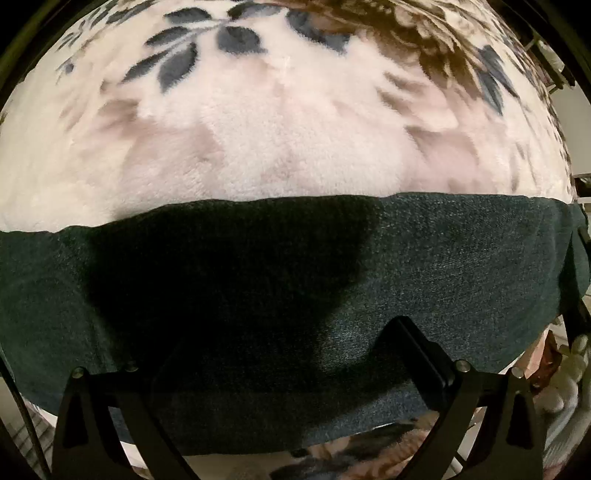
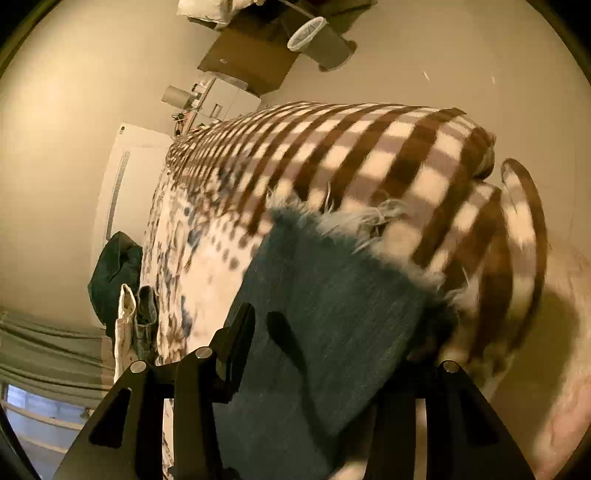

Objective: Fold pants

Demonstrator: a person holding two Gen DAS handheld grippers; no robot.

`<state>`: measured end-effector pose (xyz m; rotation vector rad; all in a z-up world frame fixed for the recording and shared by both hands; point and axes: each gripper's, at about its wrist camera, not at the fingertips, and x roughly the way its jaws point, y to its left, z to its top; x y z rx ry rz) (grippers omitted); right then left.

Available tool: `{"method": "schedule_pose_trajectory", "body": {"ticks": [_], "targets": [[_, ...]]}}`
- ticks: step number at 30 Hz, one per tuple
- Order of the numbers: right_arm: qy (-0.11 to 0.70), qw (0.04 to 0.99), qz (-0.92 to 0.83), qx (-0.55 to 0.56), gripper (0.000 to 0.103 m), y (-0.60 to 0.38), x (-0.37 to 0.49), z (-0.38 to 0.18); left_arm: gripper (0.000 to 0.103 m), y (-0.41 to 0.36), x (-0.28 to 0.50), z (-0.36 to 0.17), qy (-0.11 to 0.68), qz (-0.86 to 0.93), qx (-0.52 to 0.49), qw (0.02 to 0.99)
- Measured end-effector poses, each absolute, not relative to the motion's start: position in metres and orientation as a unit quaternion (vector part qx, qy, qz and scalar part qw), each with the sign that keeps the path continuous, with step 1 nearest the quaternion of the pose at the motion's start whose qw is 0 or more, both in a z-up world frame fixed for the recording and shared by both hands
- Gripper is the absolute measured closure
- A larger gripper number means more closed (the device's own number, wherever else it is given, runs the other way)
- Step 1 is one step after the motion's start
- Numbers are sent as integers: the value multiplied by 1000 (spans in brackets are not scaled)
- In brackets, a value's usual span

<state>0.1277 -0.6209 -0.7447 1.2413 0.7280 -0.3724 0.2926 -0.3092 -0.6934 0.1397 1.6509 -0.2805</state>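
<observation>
From my left wrist feed, the bed (image 1: 280,155) filled the upper half, its fleece cover pale pink with grey-blue leaves at 11 o'clock and brown ones at 1 o'clock. The pants (image 1: 424,266), dark blue-green denim, lay across the lower half as a broad band from 9 to 3 o'clock, their far edge straight against the cover. A deep shadow sat on the cloth left of centre. My left hand-held gripper (image 1: 280,354) stood over that band; the right finger (image 1: 417,350) rested on or just above the denim, and the left finger was lost in the shadow. I could not tell whether it pinched the cloth.

The right wrist feed was tilted, with the room's walls turned on their side. A brown and cream checked blanket (image 2: 369,162) ran from 10 to 3 o'clock across the bed (image 2: 207,266). A pants leg (image 2: 332,317) rose from 6 o'clock toward centre, ending in a frayed pale hem (image 2: 362,218) against the blanket. My right hand-held gripper (image 2: 317,354) had the leg running between its fingers; the left finger (image 2: 236,332) pressed at the cloth's edge, and the other was hidden behind the denim, so I took it as clamped on the leg. At 9 o'clock more clothes (image 2: 118,273) hung beside the bed. At 12 o'clock stood a box (image 2: 251,59) and a small bin (image 2: 306,33).
</observation>
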Motion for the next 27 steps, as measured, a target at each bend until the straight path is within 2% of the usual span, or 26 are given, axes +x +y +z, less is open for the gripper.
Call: {"method": "schedule_pose_trajectory", "body": {"ticks": [5,6,7,12,18,21,27], "targets": [[325,749,-139,560,58,-608,119,-739,0,-304,299,-695,730,-126,58,669],[327,751,-135,558,79,-605,122,-737,0,-304,298,-695,729,-126,58,670],[338,756,-137,544,93,-597,126,-735,0,-302,298,-695,728,-125,57,671],[342,771,-173,509,95,-583,126,-717,0,-300,295,-693,729,-126,56,671],[310,797,-126,502,95,-564,115,-668,0,-287,298,-686,737,-130,14,663],[312,795,-86,513,95,-546,125,-653,0,-272,298,-673,734,-135,-32,665],[334,774,-33,536,95,-496,145,-644,0,-225,284,-636,709,-130,-46,692]]}}
